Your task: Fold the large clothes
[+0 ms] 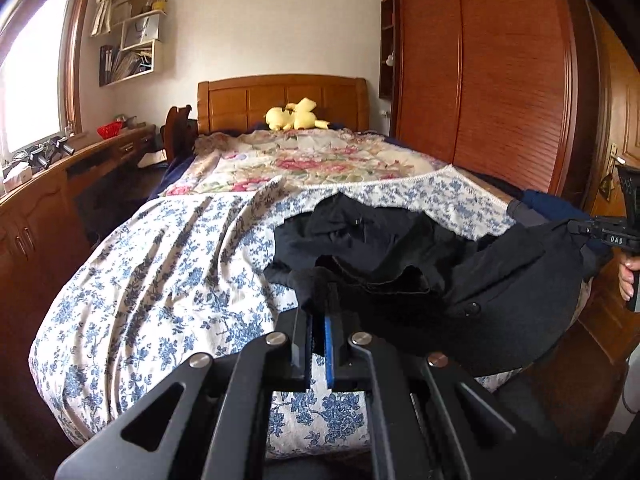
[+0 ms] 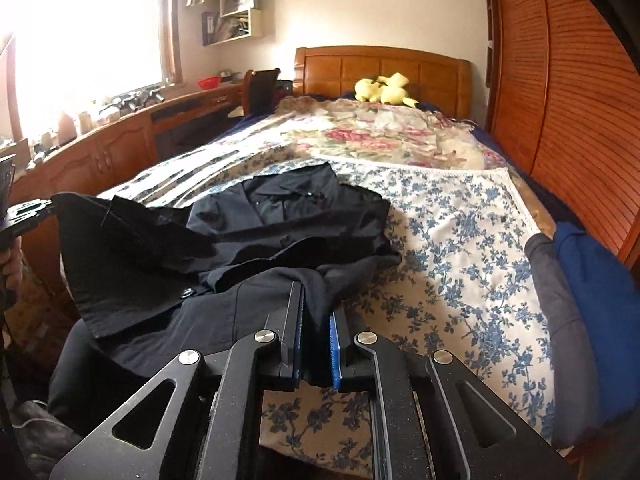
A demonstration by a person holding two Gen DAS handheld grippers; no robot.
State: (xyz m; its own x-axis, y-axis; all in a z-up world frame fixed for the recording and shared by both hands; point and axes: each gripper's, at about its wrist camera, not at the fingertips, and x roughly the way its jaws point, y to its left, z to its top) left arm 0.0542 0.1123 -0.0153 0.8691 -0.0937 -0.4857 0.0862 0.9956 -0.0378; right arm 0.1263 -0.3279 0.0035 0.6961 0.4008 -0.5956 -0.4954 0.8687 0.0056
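**Dark shirt lifted by its near hem at the foot of the bed; fold barely begun**

Bed (image 2: 460, 240), covered by a blue-flowered sheet (image 1: 160, 264) at the foot end and a rose-patterned quilt (image 1: 304, 160) toward the headboard (image 1: 280, 100). Wardrobe (image 1: 500, 80) along the right edge of the bed; desk (image 1: 36, 208) and window (image 1: 32, 68) along the left edge.

Shirt (image 2: 280, 216), black, buttoned, collar toward the headboard, lying rumpled on the sheet near the foot edge. Upper part resting on the bed; near hem raised off it and stretched between the two tools. Sleeves bunched, not laid flat; no finished crease visible. Judged stage: opening lift only, with spreading, sleeve folds and body folds all left to do.

Left gripper (image 1: 318, 344), fingers pressed together, pinching the hem at the left corner of the garment. Right gripper (image 2: 316, 344), fingers nearly closed, pinching a thicker gather of the hem at the right corner; also visible from the left camera at the far right (image 1: 600, 230), with cloth hanging from it.

Around the work: blue garment (image 2: 596, 320) and a grey one (image 2: 560, 300) heaped at the right edge of the bed, beside the free sheet and likely to crowd a wide spread. Yellow plush toy (image 1: 296, 118) at the headboard, well apart from the shirt. Shelf (image 1: 132, 48) on the far wall.
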